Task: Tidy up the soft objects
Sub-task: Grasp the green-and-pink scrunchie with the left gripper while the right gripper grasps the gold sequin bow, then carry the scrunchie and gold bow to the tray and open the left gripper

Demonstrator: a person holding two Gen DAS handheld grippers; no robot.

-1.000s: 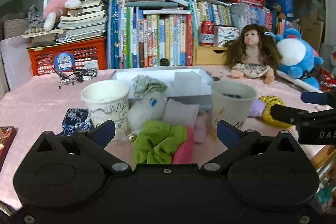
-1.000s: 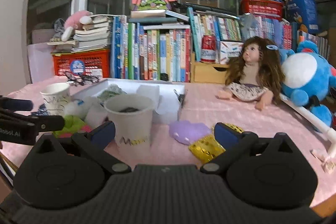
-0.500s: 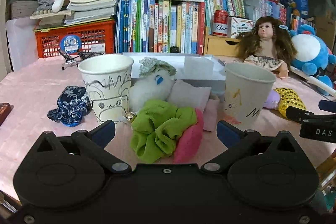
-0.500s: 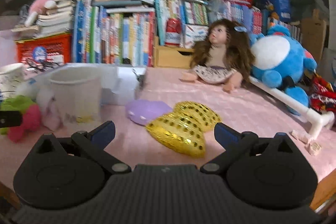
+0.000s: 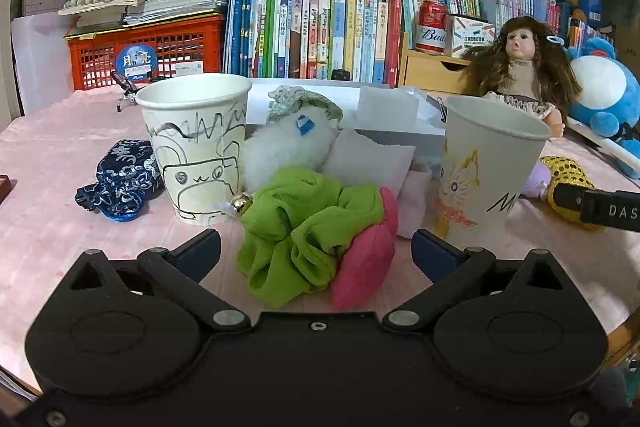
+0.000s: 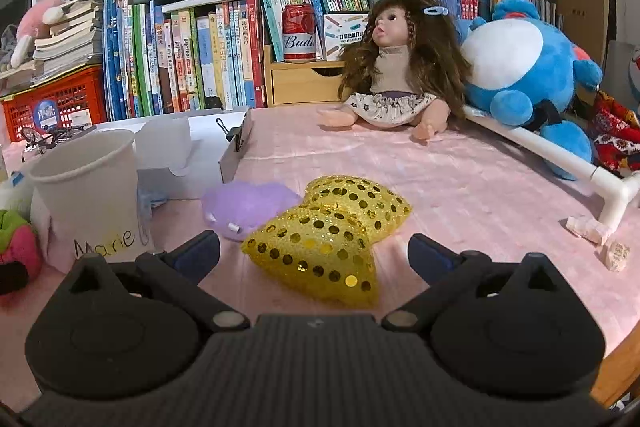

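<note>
My left gripper is open, its jaws on either side of a green cloth with a pink soft piece beside it. Behind them lie a white fluffy toy and a pale cushion. Two paper cups flank the pile, the left cup and the right cup. My right gripper is open around a gold sequined heart; a second gold heart and a purple soft piece lie just behind it.
A white tray stands behind the pile. A dark blue pouch lies left of the left cup. A doll and a blue plush sit at the back right before rows of books. The table edge runs at the lower right.
Both grippers have moved forward and lower. The green cloth now sits between my left jaws, and the gold heart between my right jaws. Both stay open.
</note>
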